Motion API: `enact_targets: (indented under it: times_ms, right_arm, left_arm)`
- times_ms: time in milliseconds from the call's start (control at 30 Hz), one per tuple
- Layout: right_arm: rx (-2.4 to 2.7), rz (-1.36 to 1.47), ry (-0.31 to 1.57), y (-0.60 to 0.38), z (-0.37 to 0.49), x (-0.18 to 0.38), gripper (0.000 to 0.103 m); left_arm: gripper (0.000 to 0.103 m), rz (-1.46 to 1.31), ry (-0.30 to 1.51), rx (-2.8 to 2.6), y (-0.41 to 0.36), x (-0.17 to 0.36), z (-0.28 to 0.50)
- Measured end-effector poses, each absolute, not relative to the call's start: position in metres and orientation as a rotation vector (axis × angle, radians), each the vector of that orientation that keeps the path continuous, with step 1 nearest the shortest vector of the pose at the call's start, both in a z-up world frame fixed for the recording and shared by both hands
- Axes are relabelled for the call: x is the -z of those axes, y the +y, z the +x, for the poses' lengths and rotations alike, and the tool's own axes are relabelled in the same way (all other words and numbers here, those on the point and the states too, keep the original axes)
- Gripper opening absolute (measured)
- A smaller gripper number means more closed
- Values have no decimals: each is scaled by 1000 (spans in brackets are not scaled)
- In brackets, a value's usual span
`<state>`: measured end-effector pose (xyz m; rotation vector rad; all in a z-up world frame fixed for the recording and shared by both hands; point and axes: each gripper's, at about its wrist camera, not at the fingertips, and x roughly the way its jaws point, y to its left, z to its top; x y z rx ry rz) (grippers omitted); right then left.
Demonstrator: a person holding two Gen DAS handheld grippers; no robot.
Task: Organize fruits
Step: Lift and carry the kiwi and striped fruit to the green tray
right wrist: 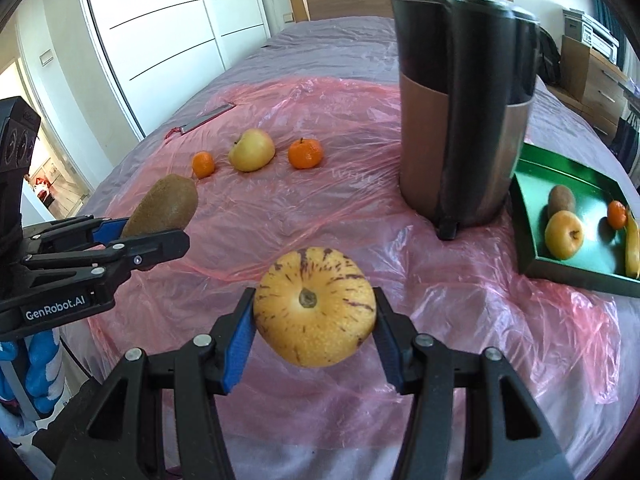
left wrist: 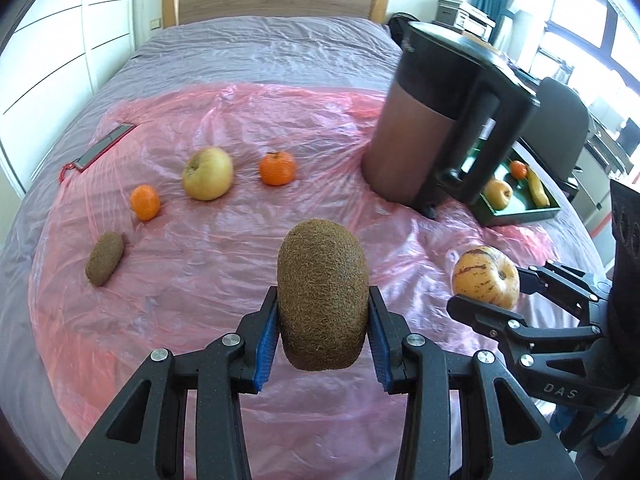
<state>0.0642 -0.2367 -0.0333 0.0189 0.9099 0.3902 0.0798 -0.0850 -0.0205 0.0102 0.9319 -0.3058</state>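
- Over the near edge of the pink sheet (left wrist: 208,256), in the left wrist view, the left gripper (left wrist: 322,328) clamps a kiwi (left wrist: 322,296) between its blue pads, lifted clear of the bed.
- Loose on the sheet's left half: one kiwi (left wrist: 105,258), two tangerines (left wrist: 145,202) (left wrist: 278,168), one apple (left wrist: 207,179). They lie apart from each other, with bare sheet between them and the held kiwi.
- A jug (left wrist: 420,128) stands at the sheet's right side; the green tray (left wrist: 520,212) sits behind it by the bed's right edge. A phone (left wrist: 105,147) lies at the far left corner.
- At the right, the right gripper (left wrist: 486,286) holds a striped melon (left wrist: 486,282).
- From the right wrist view, the right gripper (right wrist: 315,320) grips the melon (right wrist: 315,306) by its sides, stem end towards the camera, above open sheet (right wrist: 460,300) near the front edge.
- The tray (right wrist: 528,216), just right of the jug (right wrist: 464,120), carries one kiwi (right wrist: 561,199), one apple (right wrist: 564,234), one tangerine (right wrist: 616,214), one banana (right wrist: 632,248); its far half is bare.
- At the left, the left gripper (right wrist: 160,222) is closed on its kiwi (right wrist: 164,205).
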Motion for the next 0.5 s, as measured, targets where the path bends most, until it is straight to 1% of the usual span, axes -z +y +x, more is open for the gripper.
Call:
enact_targets:
  times_ms: [500]
  right_arm:
    - [-233,145,860,-344,46,31,75]
  left_arm:
    - [35,151,946,523,-209,2,54]
